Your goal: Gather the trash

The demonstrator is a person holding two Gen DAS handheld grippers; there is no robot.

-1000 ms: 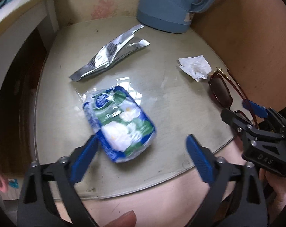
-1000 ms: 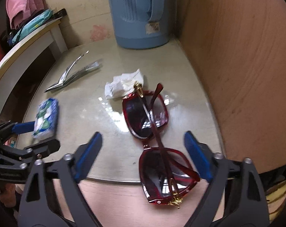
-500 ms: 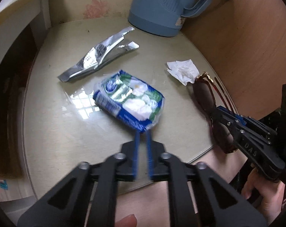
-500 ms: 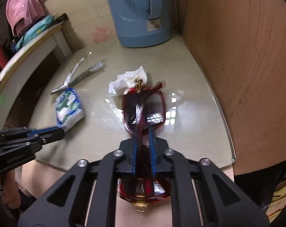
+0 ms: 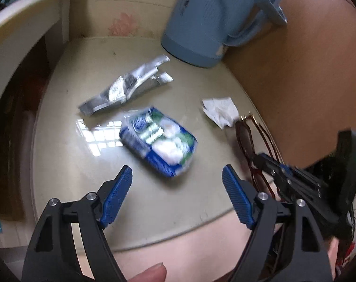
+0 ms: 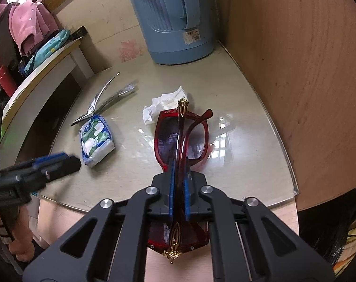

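Note:
A blue-green tissue pack (image 5: 159, 144) lies on the glass table top (image 5: 67, 159), just ahead of my open left gripper (image 5: 178, 192). It also shows in the right wrist view (image 6: 95, 141). A silver foil wrapper (image 5: 123, 88) (image 6: 102, 99) and a crumpled white tissue (image 5: 221, 110) (image 6: 163, 105) lie farther back. My right gripper (image 6: 178, 188) is shut on the folded red sunglasses (image 6: 181, 136), which show in the left wrist view (image 5: 250, 141) beside my right gripper (image 5: 262, 158).
A blue thermos jug (image 5: 206, 23) (image 6: 175, 16) stands at the back. A wooden panel (image 6: 295, 82) walls the right side. A white shelf (image 6: 36, 80) with cloths stands left. The table edge (image 6: 293, 185) is close in front.
My left gripper was shut half a second ago and has opened wide behind the tissue pack. My right gripper, open a second ago, stays closed on the sunglasses.

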